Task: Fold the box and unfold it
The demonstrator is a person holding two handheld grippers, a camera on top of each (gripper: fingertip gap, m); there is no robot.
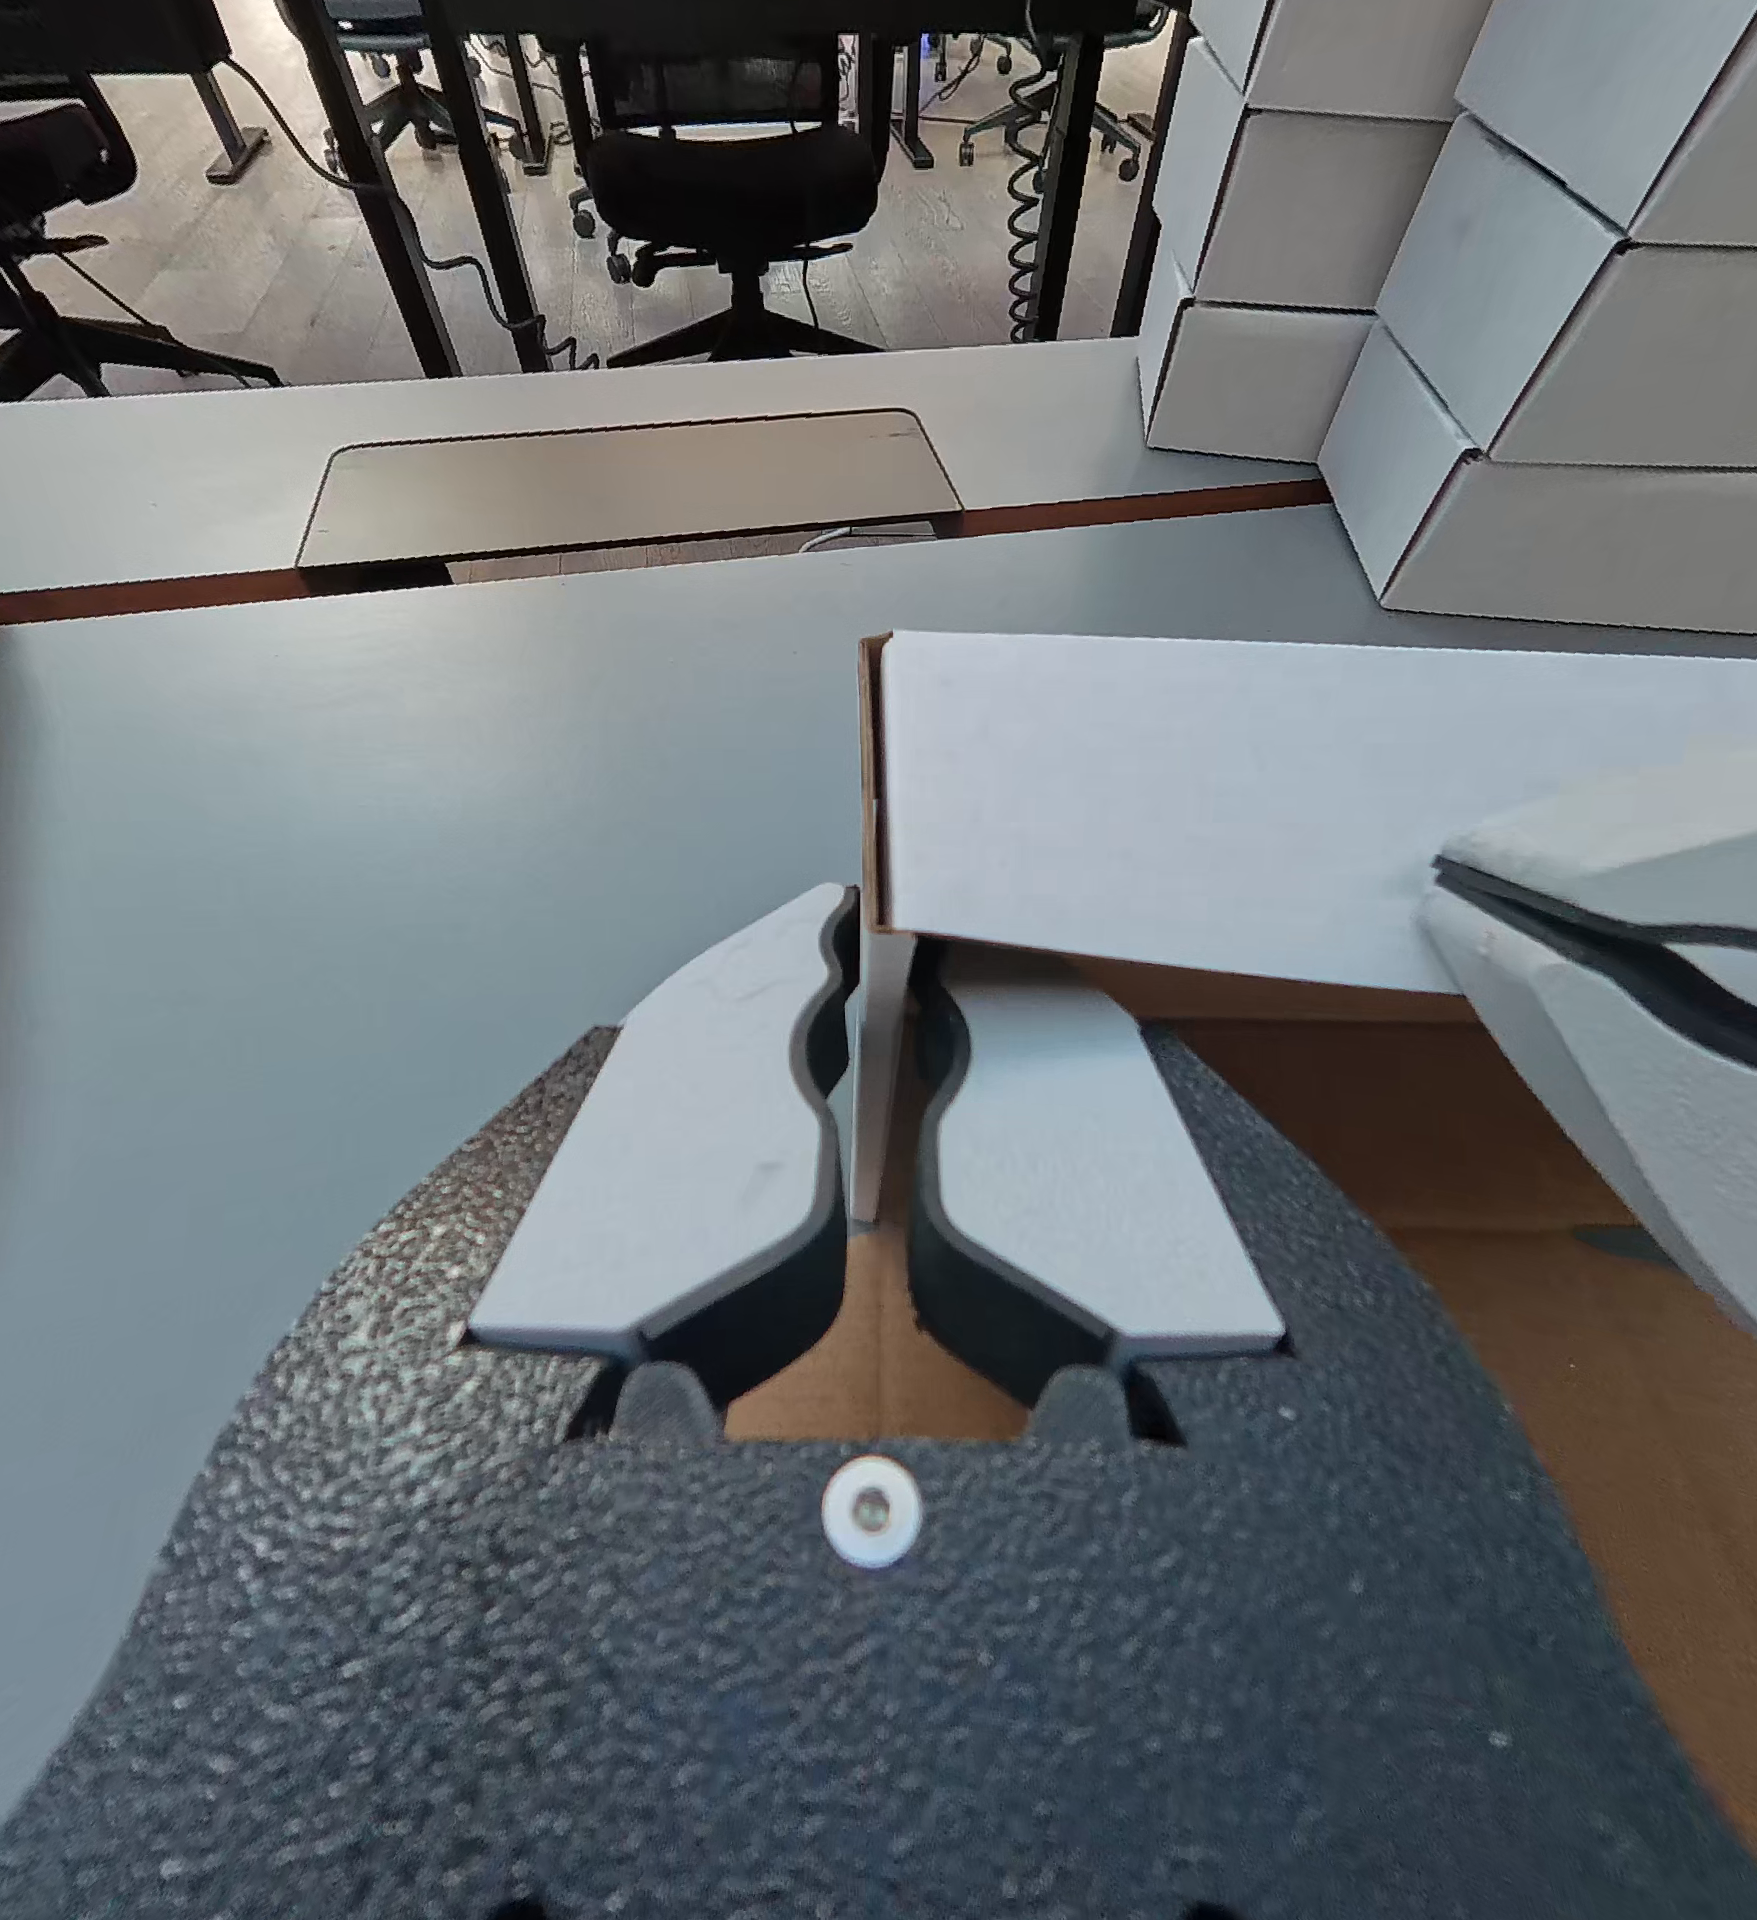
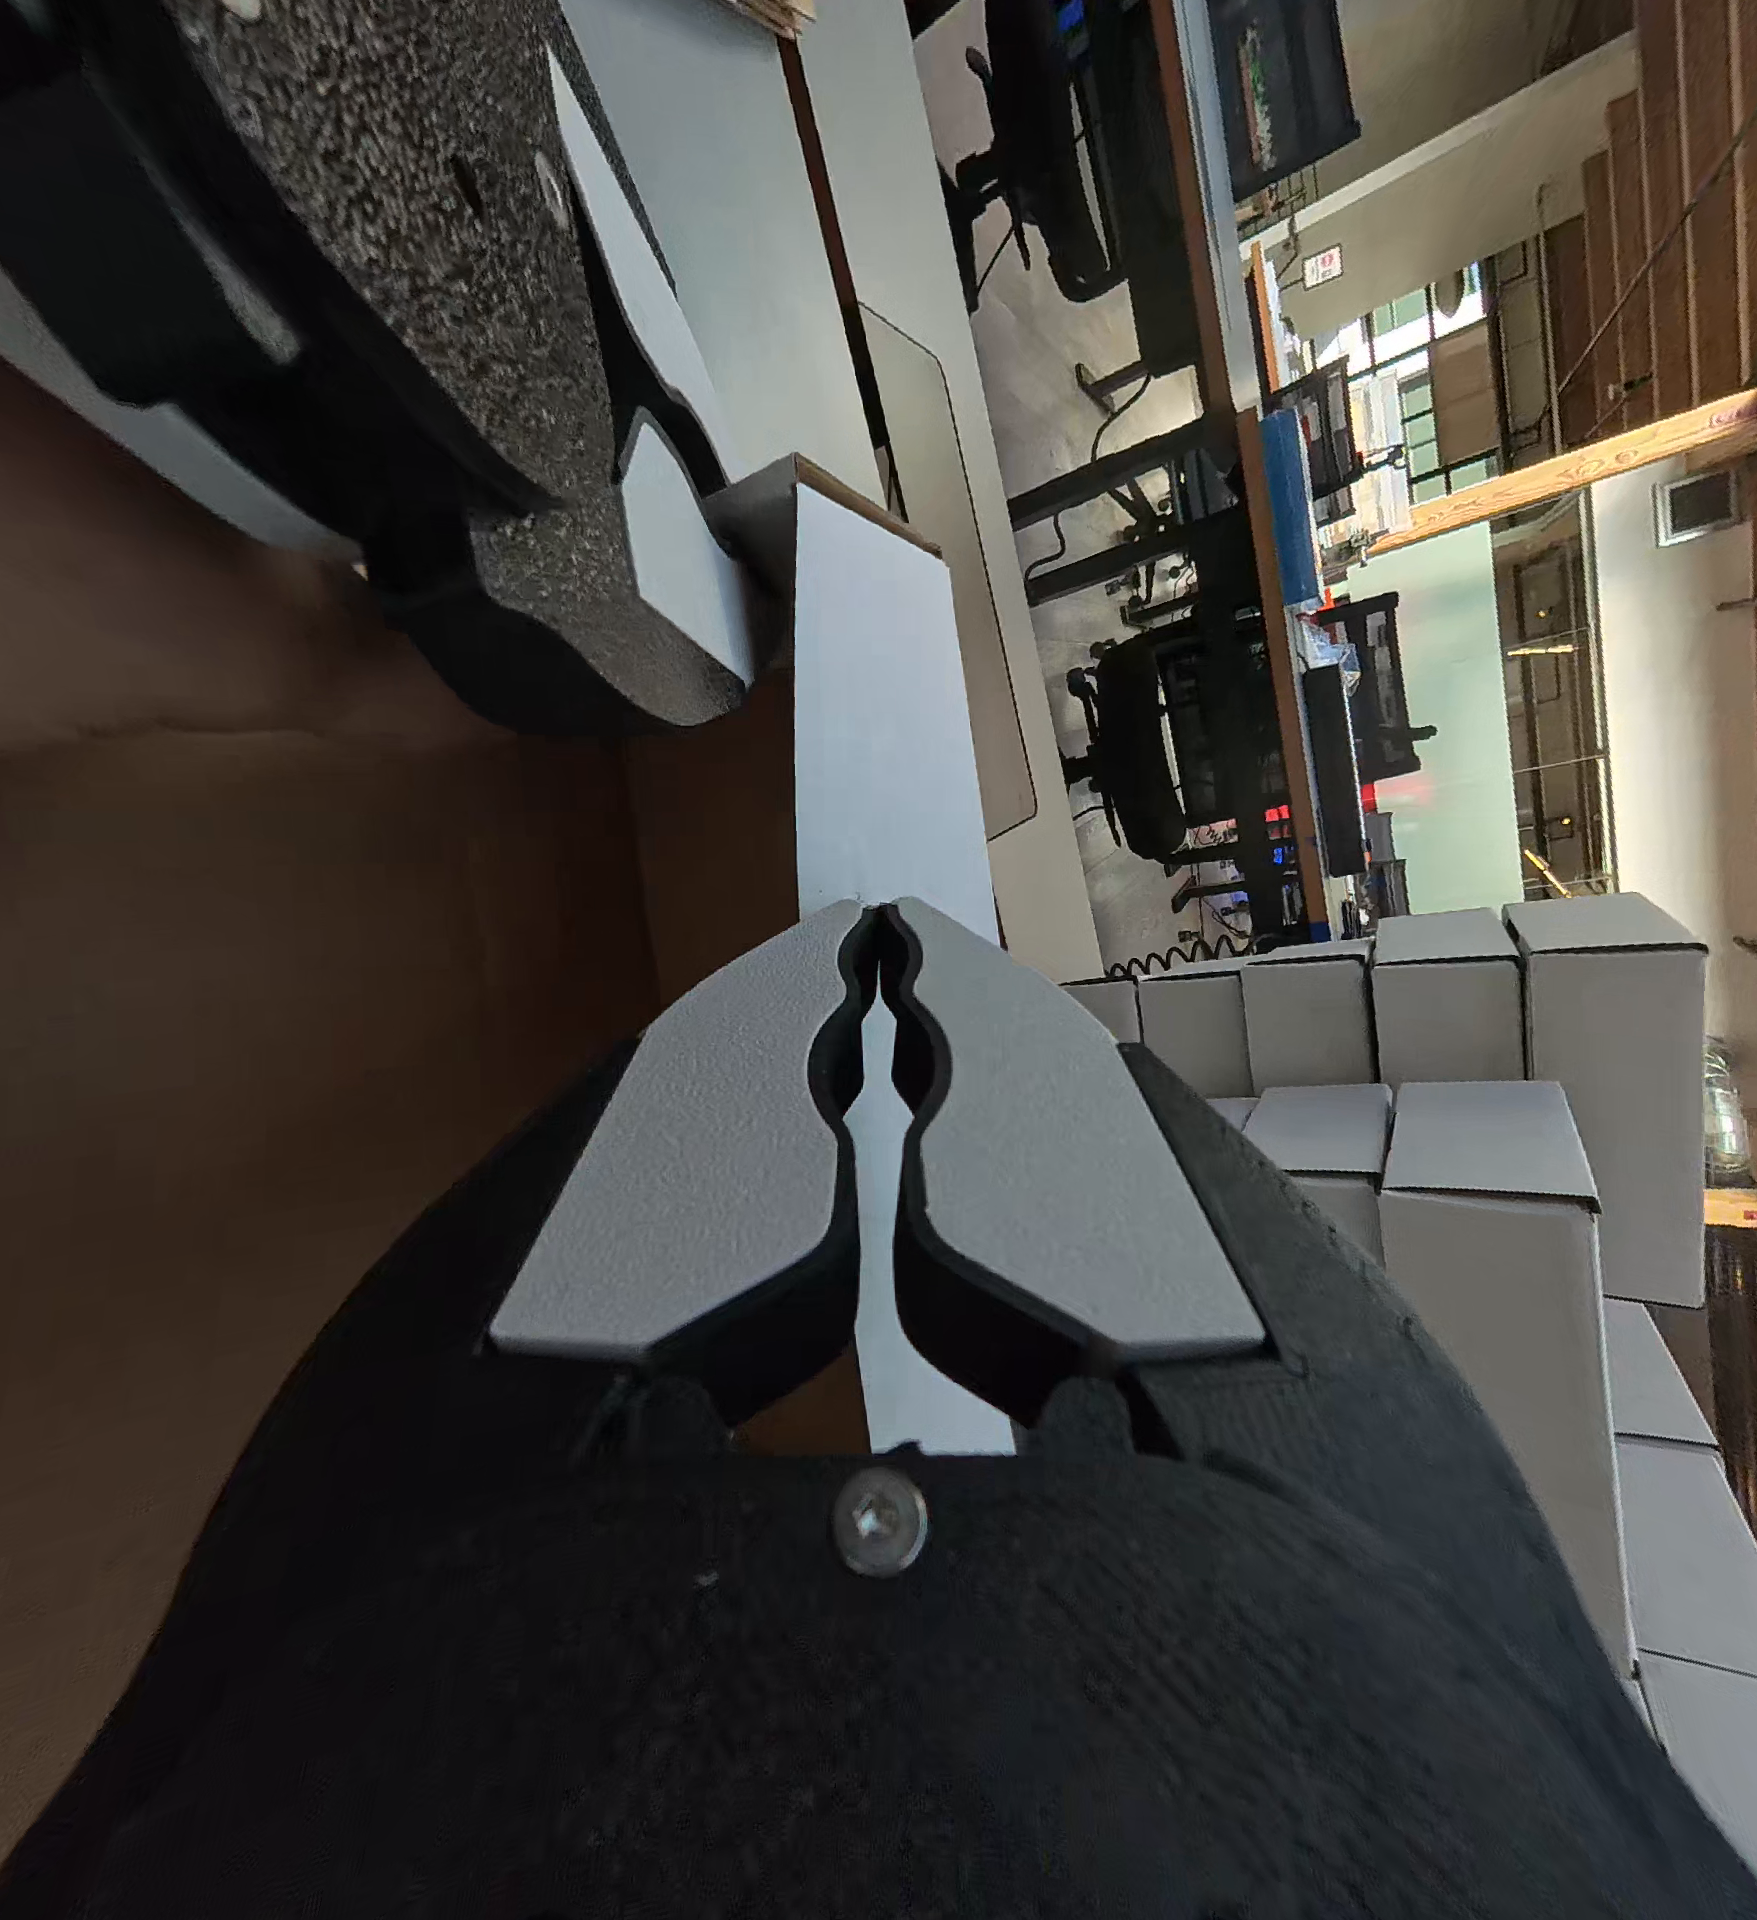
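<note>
The box [image 1: 1269, 800], half erected on the grey table [image 1: 334, 831] at centre right, is held by the left gripper [image 1: 879, 935], pinching its upright side flap, and the right gripper [image 2: 879, 914], clamped on its raised wall, apparently to steady both panels for folding.

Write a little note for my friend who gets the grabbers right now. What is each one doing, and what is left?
Left gripper: fingers closed on a narrow upright flap at the box corner.
Right gripper: fingers pinched shut on the raised white wall of the box.
The box sits on the grey table, brown inside showing, one long wall standing.
Done: folding has begun.
Left: finish folding, then unfold it flat.
Finished boxes are stacked at the back right.
</note>
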